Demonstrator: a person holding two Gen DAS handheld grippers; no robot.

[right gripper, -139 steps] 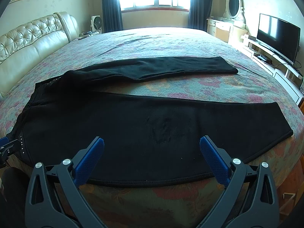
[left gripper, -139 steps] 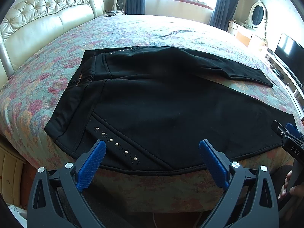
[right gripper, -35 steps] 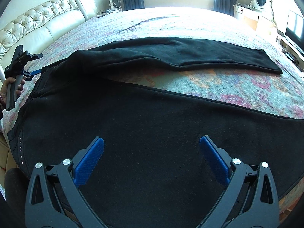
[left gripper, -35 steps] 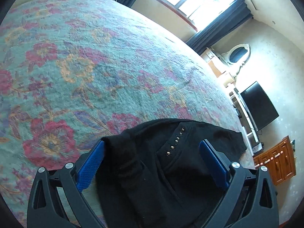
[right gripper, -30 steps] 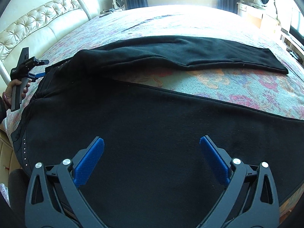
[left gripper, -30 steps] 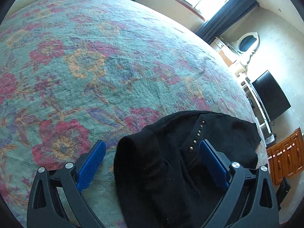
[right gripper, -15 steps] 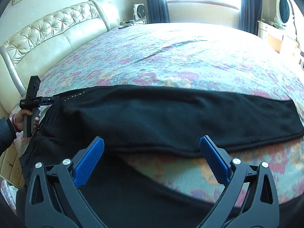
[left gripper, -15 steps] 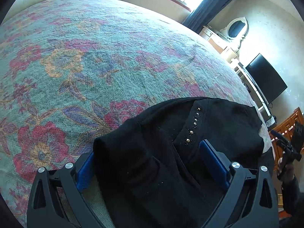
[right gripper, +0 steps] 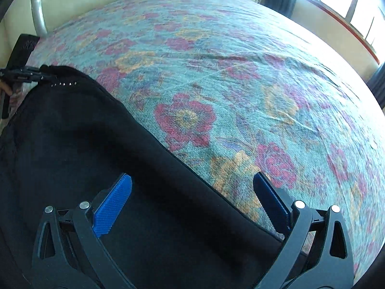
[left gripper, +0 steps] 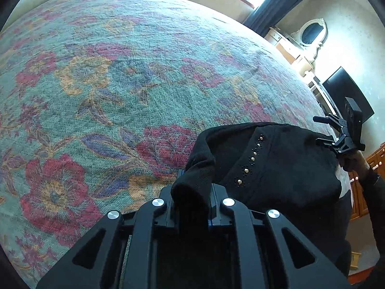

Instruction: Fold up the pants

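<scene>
left gripper [left gripper: 192, 192] closing, pants [left gripper: 276, 166] waistband corner bunched between its jaws on the bed [left gripper: 120, 72] | right gripper [right gripper: 192, 207] spread wide, empty, straddling the far leg's edge | leg runs lengthwise from my left gripper under my right | right is nearer for that edge

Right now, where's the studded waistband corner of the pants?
Left wrist view: the waistband corner is pinched in the closing left gripper, on the floral bedspread, studs just right.
</scene>
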